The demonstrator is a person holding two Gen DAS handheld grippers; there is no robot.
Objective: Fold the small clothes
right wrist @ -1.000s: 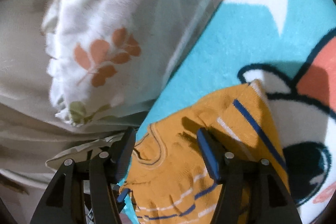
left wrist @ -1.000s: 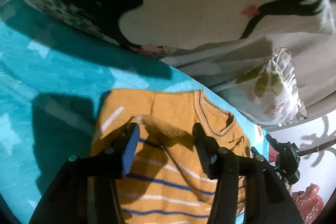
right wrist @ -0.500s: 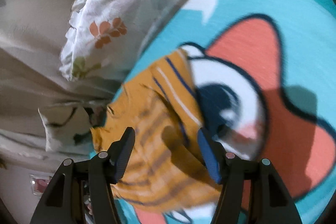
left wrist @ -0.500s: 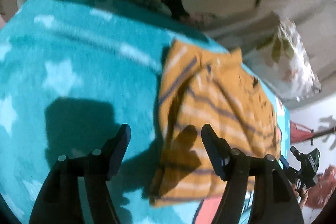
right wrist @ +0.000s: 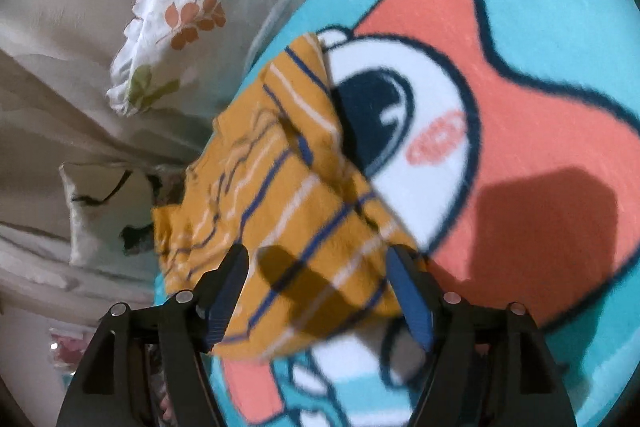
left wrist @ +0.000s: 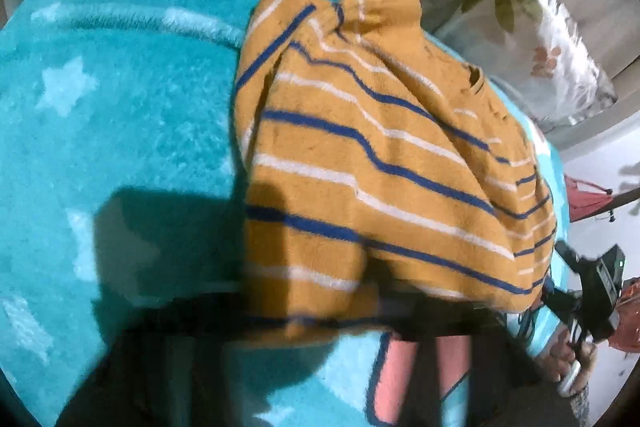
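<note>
Since a moment ago both grippers have drawn back from the collar to the near hem. Left gripper (left wrist: 320, 311) is blurred but closing on the hem of the striped sweater (left wrist: 380, 163), cloth between its fingers; right gripper (right wrist: 316, 287) is opening, straddling the hem of the sweater (right wrist: 280, 211) without pinching it. Likely both are set to lift the hem toward the neck. It lies on the teal blanket (left wrist: 120, 107), long axis running away to the collar, near the pillow (right wrist: 176, 15).
</note>
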